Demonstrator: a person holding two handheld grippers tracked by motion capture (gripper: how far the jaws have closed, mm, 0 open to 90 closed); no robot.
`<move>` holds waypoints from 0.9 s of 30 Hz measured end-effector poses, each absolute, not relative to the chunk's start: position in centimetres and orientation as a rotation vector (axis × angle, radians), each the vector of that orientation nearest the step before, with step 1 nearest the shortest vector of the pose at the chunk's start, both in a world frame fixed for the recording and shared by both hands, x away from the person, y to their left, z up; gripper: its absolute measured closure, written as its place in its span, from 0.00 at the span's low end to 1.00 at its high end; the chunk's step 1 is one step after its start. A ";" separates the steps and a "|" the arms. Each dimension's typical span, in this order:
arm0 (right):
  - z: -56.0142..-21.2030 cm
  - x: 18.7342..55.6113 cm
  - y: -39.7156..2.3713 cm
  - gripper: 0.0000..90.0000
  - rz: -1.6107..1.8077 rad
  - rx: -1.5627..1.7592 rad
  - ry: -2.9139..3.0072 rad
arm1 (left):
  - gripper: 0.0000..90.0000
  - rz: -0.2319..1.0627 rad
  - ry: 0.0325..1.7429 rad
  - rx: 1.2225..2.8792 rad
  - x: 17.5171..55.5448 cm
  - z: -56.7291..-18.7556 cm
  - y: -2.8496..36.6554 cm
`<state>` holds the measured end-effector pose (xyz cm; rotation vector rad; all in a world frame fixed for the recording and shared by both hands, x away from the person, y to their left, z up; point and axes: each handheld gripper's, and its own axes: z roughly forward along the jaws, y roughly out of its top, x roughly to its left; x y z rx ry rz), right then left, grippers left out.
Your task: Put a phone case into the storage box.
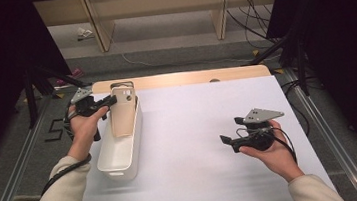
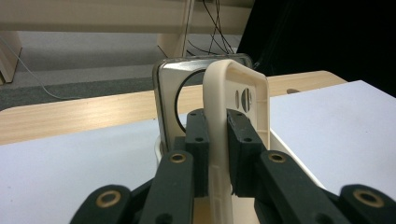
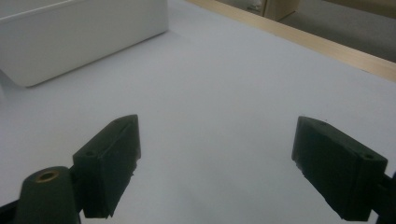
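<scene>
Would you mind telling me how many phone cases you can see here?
2. A cream case is clamped in the left gripper above the white bin; a clear-rimmed one stands behind it. More may lie hidden inside the bin.

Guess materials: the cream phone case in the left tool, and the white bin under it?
Cream phone case: looks like soft matte silicone or TPU, with thick rounded edges and no glare. White bin: probably hard moulded plastic, smooth with a slight sheen and a rolled rim. Neither is certain from looks alone.

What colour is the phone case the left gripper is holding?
Cream, a pale beige. The phone case shows best in the left gripper view, clamped in the left gripper.
</scene>
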<state>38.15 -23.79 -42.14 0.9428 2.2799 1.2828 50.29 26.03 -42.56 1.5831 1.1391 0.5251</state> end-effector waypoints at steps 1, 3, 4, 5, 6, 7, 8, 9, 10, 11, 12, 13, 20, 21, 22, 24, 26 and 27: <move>-42.1 38.1 -23.8 0.18 1.282 0.943 2.281 | 0.89 0.525 1.140 1.583 50.3 -42.6 26.0; -42.1 38.1 -23.8 0.18 1.282 0.943 2.282 | 0.89 0.525 1.142 1.586 50.3 -42.6 26.0; -42.1 38.1 -23.8 0.18 1.282 0.944 2.283 | 0.89 0.525 1.144 1.588 50.4 -42.6 26.1; -42.2 38.2 -23.8 0.18 1.284 0.943 2.282 | 0.89 0.526 1.146 1.588 50.4 -42.7 26.1; -42.2 38.2 -23.8 0.18 1.284 0.943 2.282 | 0.89 0.526 1.147 1.589 50.4 -42.7 26.1; -42.2 38.2 -23.8 0.18 1.283 0.944 2.282 | 0.89 0.526 1.149 1.589 50.4 -42.7 26.1; -42.2 38.1 -23.8 0.18 1.283 0.945 2.283 | 0.89 0.526 1.149 1.592 50.5 -42.7 26.1; -42.2 38.1 -23.8 0.18 1.283 0.944 2.283 | 0.89 0.526 1.149 1.593 50.5 -42.7 26.1; -42.2 38.2 -23.8 0.18 1.283 0.944 2.282 | 0.88 0.527 1.149 1.595 50.5 -42.7 26.1; -42.2 38.2 -23.8 0.18 1.284 0.944 2.282 | 0.88 0.529 1.149 1.597 50.5 -42.7 26.1; -42.2 38.2 -23.8 0.18 1.284 0.943 2.282 | 0.88 0.530 1.150 1.600 50.5 -42.7 26.1; -42.2 38.1 -23.8 0.18 1.283 0.944 2.284 | 0.88 0.532 1.151 1.601 50.5 -42.6 26.1; -42.2 38.1 -23.7 0.18 1.282 0.945 2.286 | 0.88 0.543 1.159 1.618 50.7 -42.5 26.0; -42.2 38.1 -23.7 0.18 1.282 0.943 2.287 | 0.88 0.544 1.160 1.620 50.7 -42.5 26.0; -42.2 38.1 -23.7 0.18 1.283 0.941 2.286 | 0.87 0.546 1.160 1.621 50.7 -42.5 26.0; -42.2 38.1 -23.7 0.18 1.283 0.943 2.287 | 0.87 0.550 1.162 1.625 50.8 -42.5 26.0; -42.2 38.1 -23.8 0.18 1.282 0.943 2.289 | 0.87 0.554 1.163 1.629 50.8 -42.5 26.0; -42.2 38.1 -23.8 0.18 1.283 0.943 2.287 | 0.87 0.556 1.164 1.631 50.8 -42.5 26.1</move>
